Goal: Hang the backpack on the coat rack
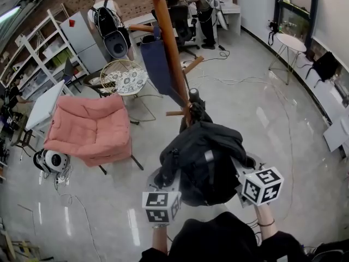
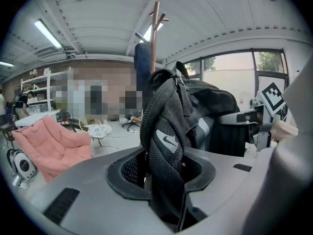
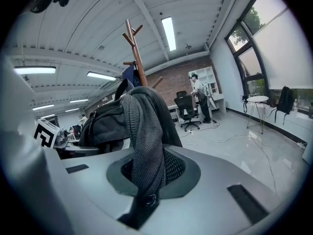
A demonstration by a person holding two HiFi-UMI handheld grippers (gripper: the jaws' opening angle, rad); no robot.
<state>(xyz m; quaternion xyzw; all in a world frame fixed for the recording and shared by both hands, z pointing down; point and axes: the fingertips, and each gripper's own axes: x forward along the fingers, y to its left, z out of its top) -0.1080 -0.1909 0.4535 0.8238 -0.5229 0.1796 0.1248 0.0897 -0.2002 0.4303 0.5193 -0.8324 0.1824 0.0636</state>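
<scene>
A black backpack hangs between my two grippers, just in front of the wooden coat rack. My left gripper is shut on one mesh shoulder strap, which runs up out of its jaws. The other mesh strap is clamped in my right gripper. In both gripper views the bag's body sits beyond the straps, with the rack's pole rising behind it. A dark blue garment hangs on the rack.
A pink armchair stands at the left, a round wire side table behind it. A person with a backpack and another person stand at the back. A white round table is at the right, cables lie on the floor.
</scene>
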